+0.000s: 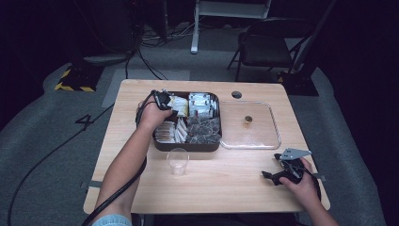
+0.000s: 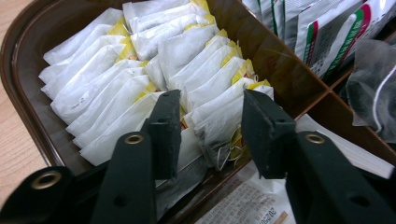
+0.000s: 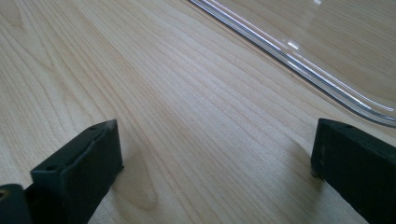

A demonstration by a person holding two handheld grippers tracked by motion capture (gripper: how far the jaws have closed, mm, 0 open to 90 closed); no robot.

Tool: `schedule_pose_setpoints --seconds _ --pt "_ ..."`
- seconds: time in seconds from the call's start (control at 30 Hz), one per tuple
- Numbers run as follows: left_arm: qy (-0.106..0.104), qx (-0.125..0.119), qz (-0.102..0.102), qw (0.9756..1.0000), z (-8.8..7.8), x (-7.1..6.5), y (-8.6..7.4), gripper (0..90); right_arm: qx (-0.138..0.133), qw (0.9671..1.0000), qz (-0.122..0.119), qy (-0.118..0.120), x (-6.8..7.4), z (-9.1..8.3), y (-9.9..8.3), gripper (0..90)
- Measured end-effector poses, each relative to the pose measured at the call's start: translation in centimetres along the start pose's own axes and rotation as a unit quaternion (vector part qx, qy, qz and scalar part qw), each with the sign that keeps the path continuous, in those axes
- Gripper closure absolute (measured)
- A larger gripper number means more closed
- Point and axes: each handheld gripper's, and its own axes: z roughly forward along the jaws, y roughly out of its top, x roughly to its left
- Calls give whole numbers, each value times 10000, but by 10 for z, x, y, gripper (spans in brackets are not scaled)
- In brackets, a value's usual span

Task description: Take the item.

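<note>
A brown divided tray (image 1: 188,148) stands at the middle of the wooden table (image 1: 226,183). Its back left compartment holds several white and yellow tea bag packets (image 1: 179,106) (image 2: 187,51). My left gripper (image 1: 164,100) (image 2: 210,100) is lowered into that compartment, open, with one packet (image 2: 219,114) standing between its jaws. Whether the pads touch the packet I cannot tell. My right gripper (image 1: 275,165) (image 3: 212,128) sits low over bare wood at the front right, jaws wide open and holding nothing.
A clear plastic cup (image 1: 178,161) stands just in front of the tray. A clear lid (image 1: 259,134) (image 3: 299,65) lies right of the tray, with a small brown object (image 1: 247,119) on it. Other compartments hold silver sachets (image 1: 200,104) (image 2: 327,32) and dark mesh bags (image 1: 204,129) (image 2: 373,88).
</note>
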Motion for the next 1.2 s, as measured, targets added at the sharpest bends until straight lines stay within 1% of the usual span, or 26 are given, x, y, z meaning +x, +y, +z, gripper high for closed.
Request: schedule_pose_setpoints --seconds 0.13,0.23,0.33,0.43,0.5,0.77,0.93,1.2 --pt "-79 47 -61 9999 4 1 -1 651 2 10000 1 -1 0 0 0 21" --pt "-32 156 -47 9999 5 2 -1 775 1 10000 0 -1 0 0 0 21" --pt "-62 133 -114 9998 5 2 -2 855 0 10000 1 -1 0 0 0 21" --pt "-62 37 -136 9999 2 2 -1 869 1 10000 0 0 0 0 0 21" --pt "-27 -89 -103 9999 -2 2 1 874 0 10000 0 0 0 0 0 21" --pt "-24 -360 -1 9993 -19 -2 7 878 0 10000 1 0 0 0 0 21" --pt "-11 -484 104 9988 -30 -4 11 878 1 10000 1 -1 0 0 0 21" --pt "8 -684 187 9975 -49 -10 13 878 2 10000 1 -2 0 0 0 21"
